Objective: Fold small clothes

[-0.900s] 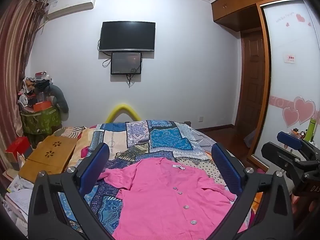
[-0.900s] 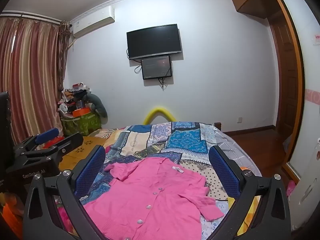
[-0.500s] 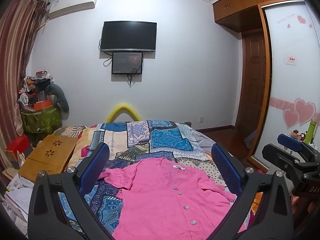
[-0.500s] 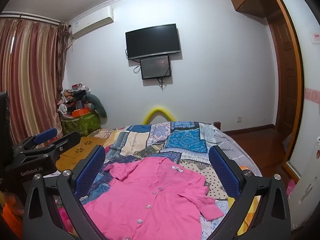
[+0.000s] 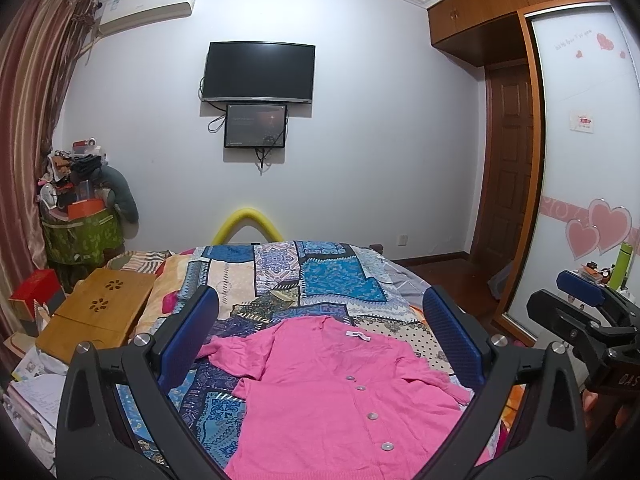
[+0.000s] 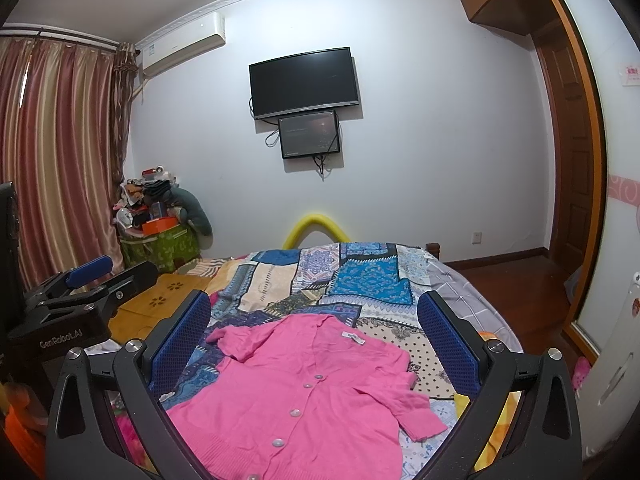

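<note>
A small pink buttoned cardigan (image 5: pixel 332 392) lies spread flat, front up, on a patchwork bedspread (image 5: pixel 320 276); it also shows in the right wrist view (image 6: pixel 304 392). My left gripper (image 5: pixel 320 332) is open and empty, held above the near part of the cardigan. My right gripper (image 6: pixel 312 332) is open and empty, held above the cardigan too. The right gripper shows at the right edge of the left wrist view (image 5: pixel 580 304), and the left gripper at the left edge of the right wrist view (image 6: pixel 88 280). Both sleeves lie spread outward.
A low wooden table (image 5: pixel 100 312) stands left of the bed, with papers (image 5: pixel 32 384) and a red box (image 5: pixel 34 292) beside it. A cluttered green bin (image 5: pixel 80 232) sits in the far left corner. A wardrobe (image 5: pixel 580 160) stands at the right.
</note>
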